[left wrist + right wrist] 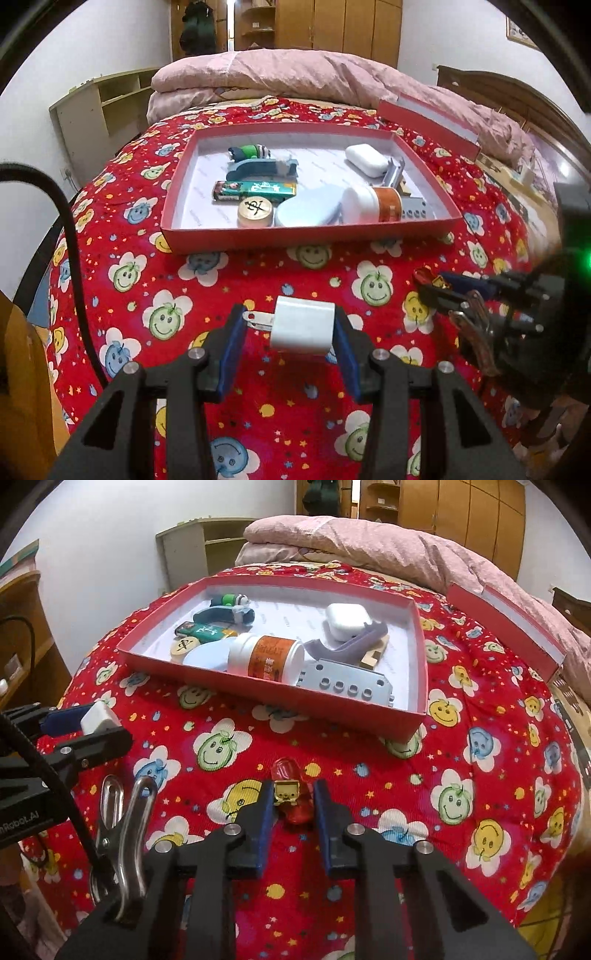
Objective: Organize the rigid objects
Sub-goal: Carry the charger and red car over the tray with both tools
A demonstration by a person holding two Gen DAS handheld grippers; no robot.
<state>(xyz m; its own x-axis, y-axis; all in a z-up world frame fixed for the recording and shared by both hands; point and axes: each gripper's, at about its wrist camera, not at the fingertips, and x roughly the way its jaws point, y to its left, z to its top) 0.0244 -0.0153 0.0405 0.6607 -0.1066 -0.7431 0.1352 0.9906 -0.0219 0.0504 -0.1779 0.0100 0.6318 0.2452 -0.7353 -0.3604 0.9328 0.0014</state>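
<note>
The left gripper point(290, 345) clamps one white charger point(302, 326), its prongs half hidden by a pad, above the red bedspread point(229, 280). The right gripper point(293, 812) pinches one red lighter point(290, 794), its base hidden. The tray point(258, 698) beyond holds about ten items, several overlapping and hard to identify.

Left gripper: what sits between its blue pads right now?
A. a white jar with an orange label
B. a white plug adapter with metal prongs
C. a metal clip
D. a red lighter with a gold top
B. The left gripper has the white plug adapter between its pads, prongs sticking out to the side; the red lighter is at the right gripper.
</note>
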